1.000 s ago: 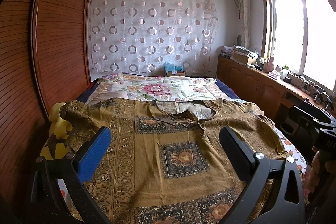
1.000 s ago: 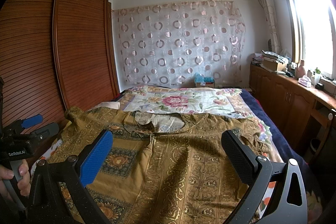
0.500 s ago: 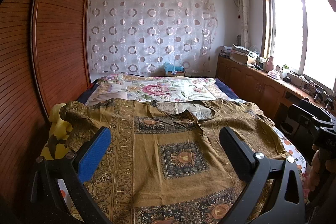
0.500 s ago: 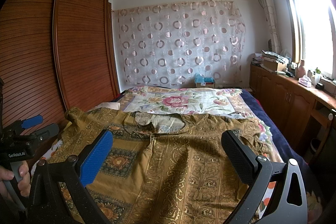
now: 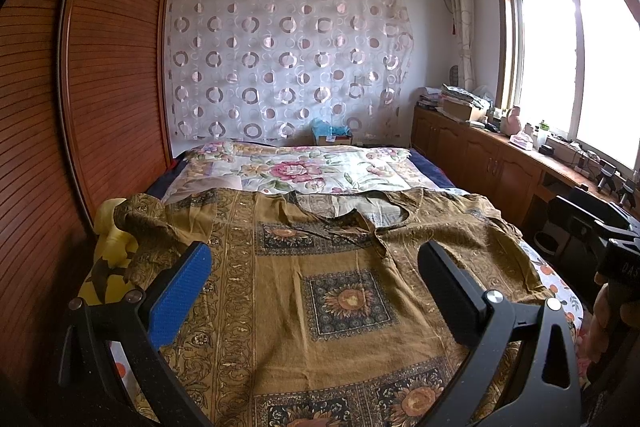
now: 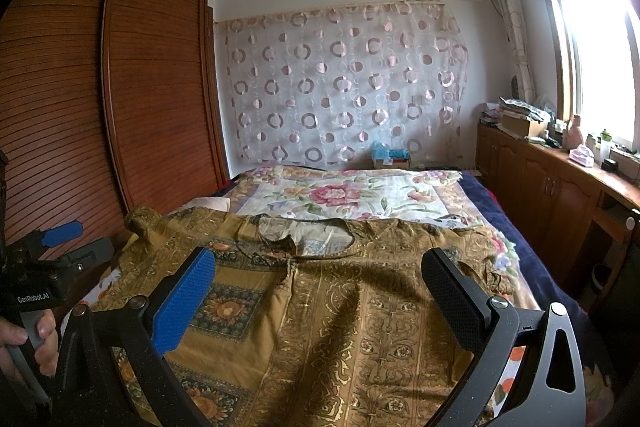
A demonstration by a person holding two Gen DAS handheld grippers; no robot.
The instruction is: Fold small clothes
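A brown-gold patterned shirt (image 5: 332,291) lies spread flat on the bed, neckline toward the far end; it also shows in the right wrist view (image 6: 340,307). Its left sleeve (image 5: 148,227) is crumpled near the wardrobe. My left gripper (image 5: 316,291) hovers open and empty above the shirt's middle-left. My right gripper (image 6: 320,295) hovers open and empty above the shirt's right half. The left gripper shows at the left edge of the right wrist view (image 6: 68,243), the right gripper at the right edge of the left wrist view (image 5: 592,227).
A floral quilt (image 5: 296,171) covers the far half of the bed. A slatted wooden wardrobe (image 5: 100,87) stands close on the left. A low cabinet (image 5: 500,163) with clutter runs under the window on the right. A yellow cloth (image 5: 108,239) lies at the bed's left edge.
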